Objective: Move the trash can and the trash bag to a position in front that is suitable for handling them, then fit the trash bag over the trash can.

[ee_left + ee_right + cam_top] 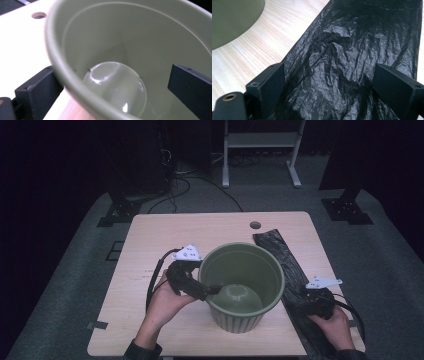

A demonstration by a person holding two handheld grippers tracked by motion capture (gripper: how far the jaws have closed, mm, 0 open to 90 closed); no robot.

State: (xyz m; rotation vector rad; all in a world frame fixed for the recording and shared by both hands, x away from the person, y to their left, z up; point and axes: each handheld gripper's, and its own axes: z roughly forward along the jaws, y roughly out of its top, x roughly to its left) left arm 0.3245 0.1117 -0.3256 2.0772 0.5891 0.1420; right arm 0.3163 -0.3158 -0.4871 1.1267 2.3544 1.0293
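The left tongs (212, 290) straddle the rim of the green bin (243, 287), spread, steadying it, while the right tongs (311, 301) hang spread over the black bag (287, 265) on the bench (150, 245), likely for lining.

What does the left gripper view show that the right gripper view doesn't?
Left gripper view alone: the inside of the green bin, its domed bottom, the rim running between the open jaws, and the table's round hole.

Right gripper view alone: the crumpled black plastic bag lying flat between that gripper's open jaws.

Both: the pale wooden table and some of the green bin.
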